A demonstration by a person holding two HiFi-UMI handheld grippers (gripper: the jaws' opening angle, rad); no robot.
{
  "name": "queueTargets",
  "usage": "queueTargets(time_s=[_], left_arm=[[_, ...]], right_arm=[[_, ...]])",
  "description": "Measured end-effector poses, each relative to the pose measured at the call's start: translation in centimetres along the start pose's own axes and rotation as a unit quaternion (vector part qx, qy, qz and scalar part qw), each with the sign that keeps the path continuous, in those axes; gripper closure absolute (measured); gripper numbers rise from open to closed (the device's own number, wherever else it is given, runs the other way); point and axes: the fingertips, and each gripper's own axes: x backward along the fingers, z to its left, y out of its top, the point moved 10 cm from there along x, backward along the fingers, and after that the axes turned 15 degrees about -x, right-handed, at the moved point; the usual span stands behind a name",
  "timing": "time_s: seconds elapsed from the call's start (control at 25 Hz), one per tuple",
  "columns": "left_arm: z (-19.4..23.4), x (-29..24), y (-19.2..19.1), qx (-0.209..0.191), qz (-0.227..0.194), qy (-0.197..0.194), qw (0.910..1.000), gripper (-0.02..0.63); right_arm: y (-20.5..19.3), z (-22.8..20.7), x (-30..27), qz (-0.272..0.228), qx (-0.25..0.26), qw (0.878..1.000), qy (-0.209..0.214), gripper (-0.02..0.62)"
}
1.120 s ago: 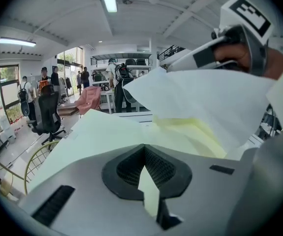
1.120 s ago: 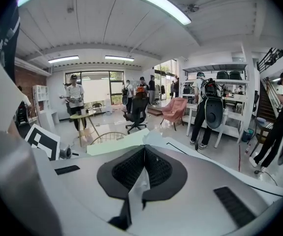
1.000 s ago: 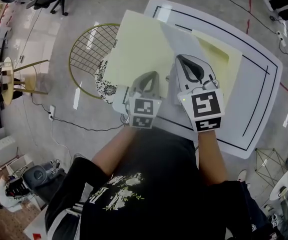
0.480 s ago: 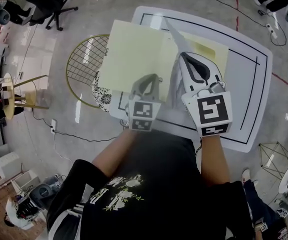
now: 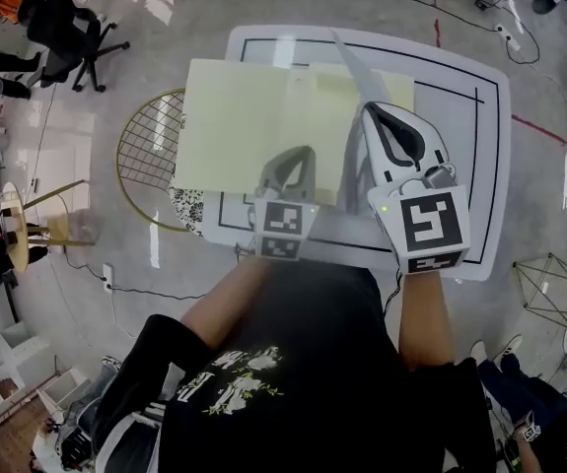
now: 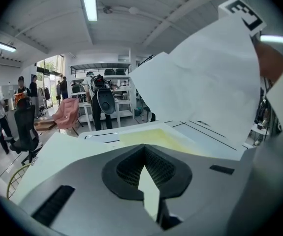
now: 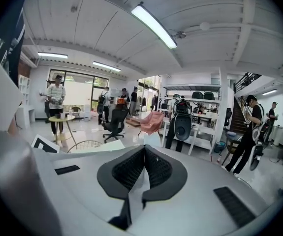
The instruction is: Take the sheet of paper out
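A pale yellow folder (image 5: 253, 116) lies on the white table (image 5: 460, 166), its left part hanging over the table's edge. My left gripper (image 5: 296, 158) is shut on the folder's near edge, and a yellow strip (image 6: 149, 193) shows between its jaws. My right gripper (image 5: 389, 118) is shut on a white sheet of paper (image 5: 355, 72), held up above the folder and seen almost edge-on. In the left gripper view the sheet (image 6: 205, 82) rises at the right over the open folder (image 6: 146, 135). A white strip of the sheet (image 7: 135, 191) sits between the right jaws.
A round gold wire frame (image 5: 150, 156) stands beside the table's left edge. An office chair (image 5: 66, 28) and floor cables (image 5: 155, 289) lie further left. Several people, shelves and a pink chair (image 6: 65, 113) fill the room beyond.
The right gripper has lifted the white sheet higher and away from the folder, so it now stands nearly edge-on. The left gripper keeps its hold on the folder and has risen slightly.
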Motion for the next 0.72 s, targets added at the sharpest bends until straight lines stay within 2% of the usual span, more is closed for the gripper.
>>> queueTargets(time_s=[0.4, 0.72], left_arm=[[-3.5, -1.9, 3.1, -0.020, -0.028, -0.056, 0.9978, 0.614], [-6.3, -3.4, 5.2, -0.036, -0.044, -0.091, 0.9942, 0.614]], right_arm=[[0.1, -3.9, 4.5, -0.001, -0.022, 0.998, -0.054, 0.594], [-1.1, -7.1, 7.7, 0.003, -0.006, 0.995, -0.104, 0.594]])
